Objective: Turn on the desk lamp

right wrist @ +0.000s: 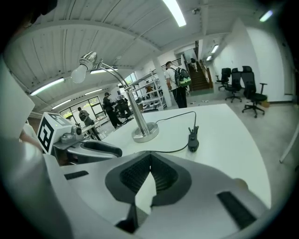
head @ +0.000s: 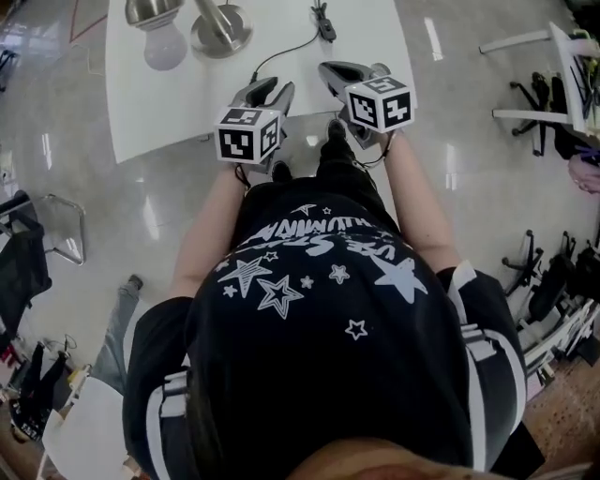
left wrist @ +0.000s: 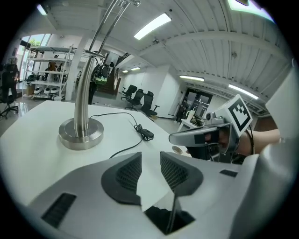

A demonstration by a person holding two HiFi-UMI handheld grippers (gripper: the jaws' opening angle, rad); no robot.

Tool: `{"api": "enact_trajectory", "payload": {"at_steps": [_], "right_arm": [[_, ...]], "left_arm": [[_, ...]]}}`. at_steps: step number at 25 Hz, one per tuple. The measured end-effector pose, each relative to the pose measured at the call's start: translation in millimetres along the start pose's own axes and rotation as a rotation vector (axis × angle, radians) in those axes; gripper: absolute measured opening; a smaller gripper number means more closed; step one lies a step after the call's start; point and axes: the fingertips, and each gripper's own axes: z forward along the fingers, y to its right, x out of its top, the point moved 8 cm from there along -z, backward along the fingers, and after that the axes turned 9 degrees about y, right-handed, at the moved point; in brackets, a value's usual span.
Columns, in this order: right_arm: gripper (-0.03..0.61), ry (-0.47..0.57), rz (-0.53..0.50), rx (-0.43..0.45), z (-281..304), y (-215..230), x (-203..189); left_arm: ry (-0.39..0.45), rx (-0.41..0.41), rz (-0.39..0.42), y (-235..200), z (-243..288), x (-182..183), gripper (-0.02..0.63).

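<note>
Desk lamp (head: 221, 31): left side of table (head: 375, 56), well back from near edge | inline switch (head: 323, 26): mid-table | left claw (left wrist: 150, 156): partly open, empty | right claw (right wrist: 150, 155): tips together, empty | shirt print (head: 309, 239): unreadable

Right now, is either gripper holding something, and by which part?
Nothing is held. Left gripper: jaws apart, empty. Right gripper: jaw tips together, nothing between.
</note>
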Motion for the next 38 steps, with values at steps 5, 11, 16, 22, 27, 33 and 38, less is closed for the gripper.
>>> {"api": "enact_trajectory", "payload": {"at_steps": [5,11,16,22,27,33,38], "right_arm": [[0.005,0.006,0.034,-0.056,-28.3,-11.2,-12.7],[0.005,0.002,0.037,-0.085,-44.8,-18.4,-18.5],[0.005,0.032,0.026,-0.072,-49.8,-17.3,-15.3],[0.005,0.059,0.020,-0.048,-70.1,-26.1,-21.6],[0.005,0.077,0.042,-0.022,-102.9,-36.6,-36.8],[0.005,0.097,0.031,-0.012,-139.1,-53.0,-52.7],[0.005,0.107,0.007,-0.004,-163.7,-69.3,-59.5]], "left_arm": [[0.003,-0.025,0.000,2.3,-12.2,-4.2,0.138],[0.045,-0.032,-0.010,4.4,-22.8,-3.2,0.137],[0.081,-0.002,0.032,10.4,-27.1,1.6,0.060],[0.089,0.027,0.042,31.8,-41.3,-2.9,0.032],[0.105,0.048,0.061,63.4,-58.8,-10.1,0.011],[0.126,0.059,0.080,97.0,-87.2,-19.0,0.011],[0.160,0.068,0.081,118.0,-110.8,-22.9,0.011]]}}
